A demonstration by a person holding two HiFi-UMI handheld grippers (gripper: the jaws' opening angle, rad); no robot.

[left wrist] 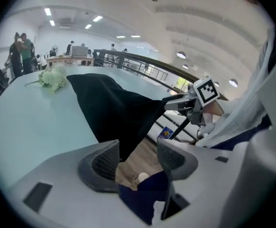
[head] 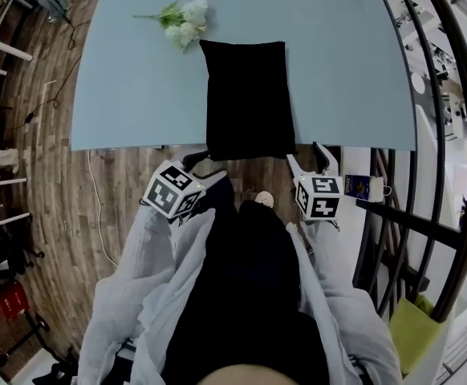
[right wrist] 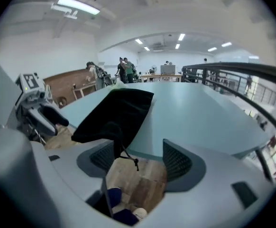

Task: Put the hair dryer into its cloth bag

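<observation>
Lower left, my left gripper (left wrist: 138, 159) gapes wide, empty. At center the bag (head: 247, 99) overhangs the table (head: 129, 95) edge; no hair dryer shows, perhaps inside. My right gripper (right wrist: 140, 161) stands open, empty; the bag's cord (right wrist: 128, 156) dangling there could snag, dragging it off.

On the pale blue surface (head: 346, 70), near its far edge: a bunch of white flowers (head: 184, 21) with green leaves. Below, wooden floor (head: 57, 175) with a thin white cable (head: 95, 207) trailing across. At right, a dark curved railing (head: 462, 135), a small blue carton (head: 364, 188) just beside it. Far off, people (left wrist: 22, 51) standing.
</observation>
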